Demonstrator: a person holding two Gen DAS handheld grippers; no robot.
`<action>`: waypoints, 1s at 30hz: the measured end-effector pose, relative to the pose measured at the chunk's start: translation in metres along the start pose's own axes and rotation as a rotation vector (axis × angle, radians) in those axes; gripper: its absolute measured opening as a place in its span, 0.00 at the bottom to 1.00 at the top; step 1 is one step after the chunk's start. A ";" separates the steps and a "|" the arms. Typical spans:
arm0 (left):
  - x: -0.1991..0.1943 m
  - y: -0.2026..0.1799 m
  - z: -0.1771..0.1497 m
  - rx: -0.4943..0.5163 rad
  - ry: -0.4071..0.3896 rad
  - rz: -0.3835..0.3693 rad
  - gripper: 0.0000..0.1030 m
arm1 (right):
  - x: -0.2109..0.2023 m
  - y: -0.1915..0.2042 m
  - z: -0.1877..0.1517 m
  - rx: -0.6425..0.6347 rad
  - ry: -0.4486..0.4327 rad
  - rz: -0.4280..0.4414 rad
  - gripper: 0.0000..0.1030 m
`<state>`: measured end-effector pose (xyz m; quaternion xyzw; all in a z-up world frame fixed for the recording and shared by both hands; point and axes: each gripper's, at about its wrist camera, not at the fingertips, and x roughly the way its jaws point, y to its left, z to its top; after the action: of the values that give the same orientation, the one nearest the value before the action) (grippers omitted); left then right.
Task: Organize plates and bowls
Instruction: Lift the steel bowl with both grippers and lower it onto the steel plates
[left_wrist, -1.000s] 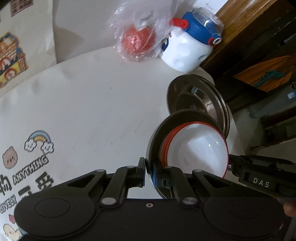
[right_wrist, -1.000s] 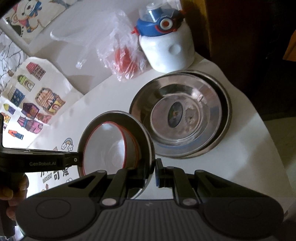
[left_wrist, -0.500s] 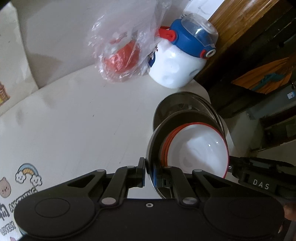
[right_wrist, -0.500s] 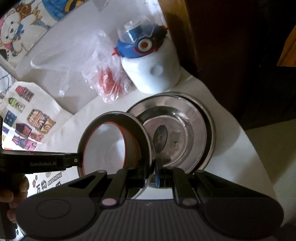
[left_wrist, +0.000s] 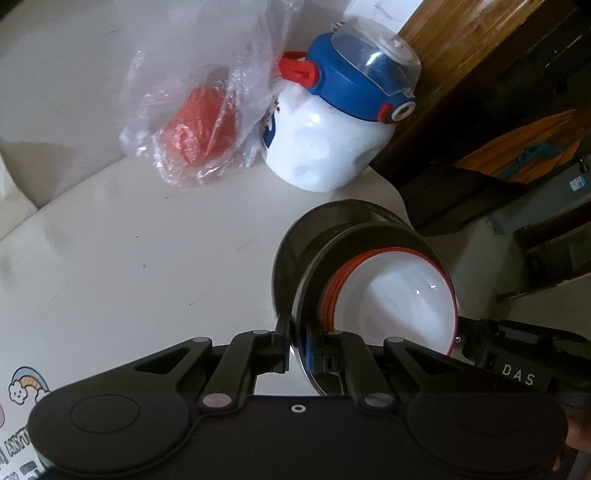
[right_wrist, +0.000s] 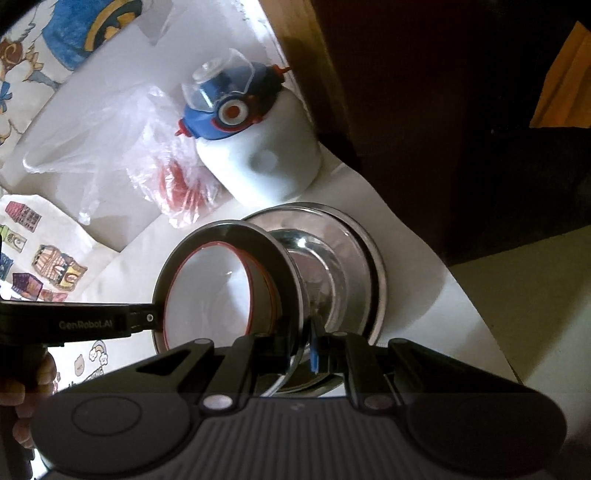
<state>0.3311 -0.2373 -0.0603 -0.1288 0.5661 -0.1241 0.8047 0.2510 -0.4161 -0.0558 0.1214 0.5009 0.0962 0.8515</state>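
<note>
Both grippers, left (left_wrist: 295, 350) and right (right_wrist: 304, 345), have their jaws clamped on opposite rims of a steel plate (right_wrist: 284, 266) carrying nested white bowls (right_wrist: 218, 291), held above the steel dish (right_wrist: 354, 258) on the worktop (left_wrist: 147, 258). The plate looks tilted; uneven lowering could slide the bowls out.

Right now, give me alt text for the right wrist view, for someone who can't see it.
Both grippers, right gripper and left gripper, clamp opposite rims of a steel plate carrying a red-rimmed white bowl, tilted over stacked steel plates on a white table. Behind stand a blue-lidded white bottle and a plastic bag.
</note>
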 end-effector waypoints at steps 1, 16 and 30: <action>0.002 -0.001 0.001 0.003 0.002 0.000 0.07 | 0.001 -0.001 0.000 0.003 0.001 -0.002 0.11; 0.021 -0.009 0.011 0.017 0.017 0.006 0.07 | 0.016 -0.016 0.005 0.054 0.005 -0.025 0.10; 0.028 -0.013 0.017 0.012 0.024 0.006 0.07 | 0.021 -0.024 0.008 0.091 -0.005 -0.022 0.11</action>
<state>0.3559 -0.2583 -0.0746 -0.1210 0.5754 -0.1266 0.7989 0.2690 -0.4338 -0.0772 0.1550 0.5039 0.0635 0.8474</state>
